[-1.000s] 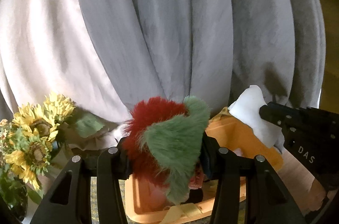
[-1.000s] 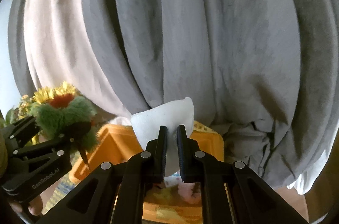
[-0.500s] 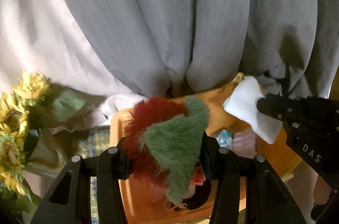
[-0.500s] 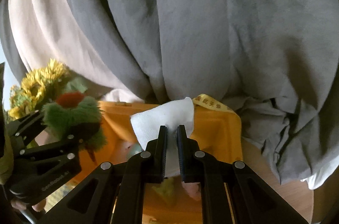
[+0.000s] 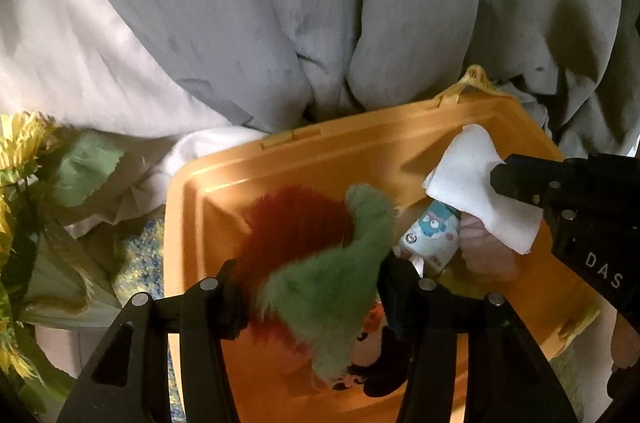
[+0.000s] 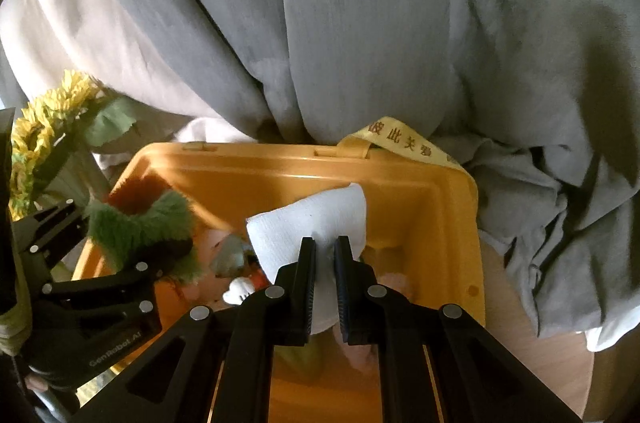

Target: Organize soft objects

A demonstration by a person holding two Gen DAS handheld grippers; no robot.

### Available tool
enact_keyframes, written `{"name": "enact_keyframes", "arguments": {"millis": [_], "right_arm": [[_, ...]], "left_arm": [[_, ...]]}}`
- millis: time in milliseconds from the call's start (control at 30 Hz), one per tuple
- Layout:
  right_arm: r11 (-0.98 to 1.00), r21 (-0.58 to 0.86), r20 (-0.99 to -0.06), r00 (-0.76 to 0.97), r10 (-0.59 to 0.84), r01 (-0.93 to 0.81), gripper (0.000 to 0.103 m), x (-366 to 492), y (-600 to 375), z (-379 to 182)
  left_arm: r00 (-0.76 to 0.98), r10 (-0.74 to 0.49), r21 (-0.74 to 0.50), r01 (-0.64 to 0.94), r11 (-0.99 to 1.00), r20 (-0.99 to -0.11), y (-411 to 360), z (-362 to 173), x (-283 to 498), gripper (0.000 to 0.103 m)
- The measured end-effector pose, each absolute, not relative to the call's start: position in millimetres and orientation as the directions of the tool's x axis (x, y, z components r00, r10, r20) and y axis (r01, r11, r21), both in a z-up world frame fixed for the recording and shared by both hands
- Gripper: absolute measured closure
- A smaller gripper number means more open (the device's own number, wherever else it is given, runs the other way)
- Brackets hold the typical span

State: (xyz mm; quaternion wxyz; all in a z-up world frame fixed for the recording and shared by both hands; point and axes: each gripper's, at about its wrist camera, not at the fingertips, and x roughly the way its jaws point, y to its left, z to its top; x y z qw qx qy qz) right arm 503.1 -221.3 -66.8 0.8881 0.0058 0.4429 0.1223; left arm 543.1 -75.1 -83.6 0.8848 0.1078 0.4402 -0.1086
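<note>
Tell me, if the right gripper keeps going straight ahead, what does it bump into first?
Probably the orange bin: the right gripper, jaws shut on the white cloth, points down into it. Depth is unclear, so it may meet the soft toys inside first.

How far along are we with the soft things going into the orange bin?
Done: some soft items already lie in the orange bin. In hand: left gripper is opening around the plush toy above it; right gripper pinches the white cloth. Left: dropping both in.

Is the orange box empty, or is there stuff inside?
Not empty. The orange bin already holds soft things: a small printed pouch and something pink lie on its floor.
</note>
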Motion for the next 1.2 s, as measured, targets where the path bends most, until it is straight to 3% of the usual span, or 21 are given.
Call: {"name": "enact_keyframes", "arguments": {"millis": [67, 200, 300, 467, 533, 800, 1200], "right_arm": [[0.971, 0.116, -0.792, 0.570, 0.217, -0.209, 0.089, 504, -220, -69], [0.975, 0.112, -0.797, 0.569, 0.202, -0.190, 0.067, 507, -221, -70], [0.977, 0.104, -0.797, 0.572, 0.195, -0.188, 0.065, 506, -222, -69], [0.986, 0.074, -0.781, 0.605, 0.152, -0.151, 0.047, 493, -226, -60], [0.988, 0.056, -0.767, 0.628, 0.135, -0.144, 0.041, 483, -226, -54], [0.997, -0.008, -0.661, 0.748, 0.055, -0.080, 0.022, 419, -225, -21], [0.999, -0.031, -0.503, 0.864, -0.034, 0.021, 0.010, 300, -200, 13]], "left_arm": [[0.581, -0.095, 0.095, 0.287, 0.953, -0.808, -75, -85, 544, 0.050], [0.569, -0.104, 0.070, 0.276, 0.958, -0.816, -71, -86, 546, 0.040], [0.577, -0.099, 0.070, 0.263, 0.962, -0.811, -68, -81, 541, 0.034], [0.616, -0.067, 0.084, 0.213, 0.973, -0.785, -60, -64, 524, 0.024], [0.643, -0.045, 0.098, 0.186, 0.978, -0.764, -57, -54, 511, 0.016], [0.766, 0.046, 0.168, 0.081, 0.982, -0.641, -37, -19, 446, 0.001], [0.862, -0.013, 0.160, 0.109, 0.981, -0.507, -7, 15, 339, 0.000]]}}
